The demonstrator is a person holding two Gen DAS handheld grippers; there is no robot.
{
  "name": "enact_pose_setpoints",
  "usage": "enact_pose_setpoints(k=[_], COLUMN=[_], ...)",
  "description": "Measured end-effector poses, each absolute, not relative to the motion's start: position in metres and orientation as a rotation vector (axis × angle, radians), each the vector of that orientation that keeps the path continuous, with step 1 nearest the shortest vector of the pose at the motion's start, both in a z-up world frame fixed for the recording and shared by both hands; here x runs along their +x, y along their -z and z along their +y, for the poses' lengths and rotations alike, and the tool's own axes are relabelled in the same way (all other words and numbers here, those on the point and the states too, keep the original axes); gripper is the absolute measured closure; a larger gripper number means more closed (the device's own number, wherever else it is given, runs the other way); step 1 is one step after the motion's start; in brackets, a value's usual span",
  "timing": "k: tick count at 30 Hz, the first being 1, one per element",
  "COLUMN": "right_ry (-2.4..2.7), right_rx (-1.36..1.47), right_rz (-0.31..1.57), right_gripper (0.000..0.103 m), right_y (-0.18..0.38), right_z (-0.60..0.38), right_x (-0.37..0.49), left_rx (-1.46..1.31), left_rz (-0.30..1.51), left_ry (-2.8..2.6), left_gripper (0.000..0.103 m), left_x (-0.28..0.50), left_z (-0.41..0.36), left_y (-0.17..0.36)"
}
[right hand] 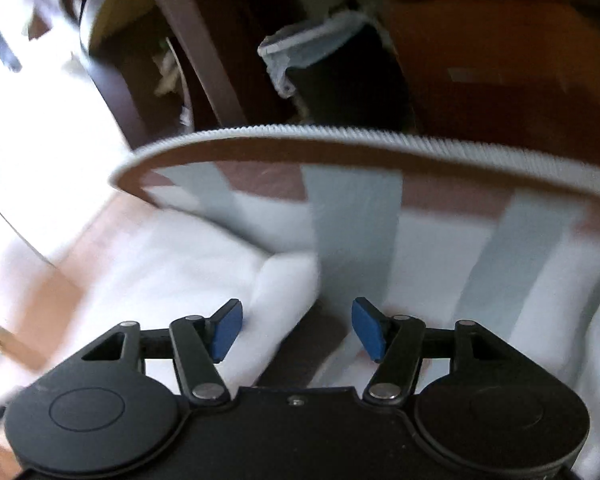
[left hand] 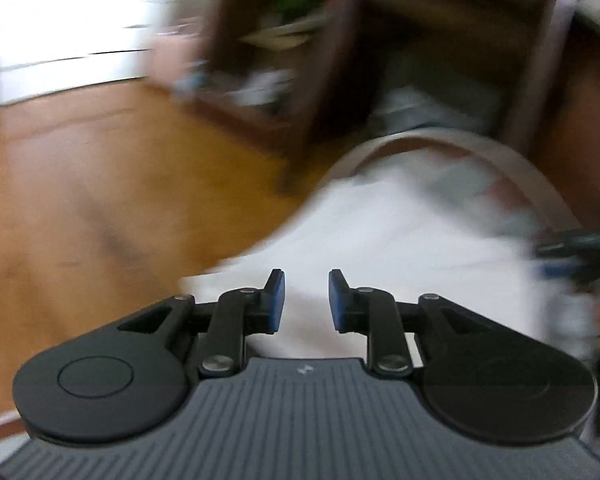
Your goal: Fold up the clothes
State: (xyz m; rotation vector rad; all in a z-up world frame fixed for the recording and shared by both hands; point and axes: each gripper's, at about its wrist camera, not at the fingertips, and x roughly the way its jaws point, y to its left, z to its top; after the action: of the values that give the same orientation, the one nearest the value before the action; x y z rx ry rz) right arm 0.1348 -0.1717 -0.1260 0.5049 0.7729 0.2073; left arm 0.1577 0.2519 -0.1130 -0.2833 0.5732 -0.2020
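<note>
White cloth [left hand: 380,240] lies under my left claw [left hand: 307,300] and right claw [right hand: 297,330], both released; only the right view shows the basket's [right hand: 300,136] striped wall.

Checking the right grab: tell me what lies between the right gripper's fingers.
In the right wrist view, the right gripper is open over white cloth in the basket; a dark gap shows between the folds there.

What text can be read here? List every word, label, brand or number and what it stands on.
No words or numbers are readable in either view.
A small pale mark on the left hand-held gripper body: a logo, too small and blurred to read.
White clothes and the basket: no print visible.
</note>
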Motion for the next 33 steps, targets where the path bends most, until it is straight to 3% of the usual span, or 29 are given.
enact_pose_setpoints(k=[2,7,10,13,18,23,30,33], right_ry=[-0.267,-0.393,-0.367,-0.349,-0.222,-0.121,-0.157,-0.08], right_rx=[0.605,0.609,0.52,0.443,0.267,0.225,0.201,0.232], right_rz=[0.786,0.853,0.825,0.804,0.739,0.718,0.687,0.706], right_gripper=[0.033,0.033,0.022,0.022,0.022,0.021,0.017,0.017], right_y=[0.129,0.149,0.153,0.151,0.137,0.115,0.088,0.086], right_z=[-0.173,-0.129,-0.116,-0.112,-0.102,-0.085,-0.092,-0.094], right_x=[0.117,0.095,0.085,0.073,0.038,-0.002,-0.062,-0.081], left_rx=[-0.269,-0.232,-0.216,-0.189,-0.155,-0.18,-0.137,-0.093], left_rz=[0.626,0.757,0.834,0.88,0.904,0.901,0.906,0.904], left_ry=[0.205,0.213,0.215,0.165,0.071,0.065,0.072,0.064], left_gripper=[0.068,0.062,0.057,0.043,0.04,0.019,0.011,0.004], left_x=[0.152,0.137,0.124,0.107,0.088,0.058,0.025,0.01], left_z=[0.24,0.21,0.195,0.196,0.196,0.183,0.154,0.148], left_y=[0.124,0.151,0.167,0.169,0.154,0.13,0.096,0.085])
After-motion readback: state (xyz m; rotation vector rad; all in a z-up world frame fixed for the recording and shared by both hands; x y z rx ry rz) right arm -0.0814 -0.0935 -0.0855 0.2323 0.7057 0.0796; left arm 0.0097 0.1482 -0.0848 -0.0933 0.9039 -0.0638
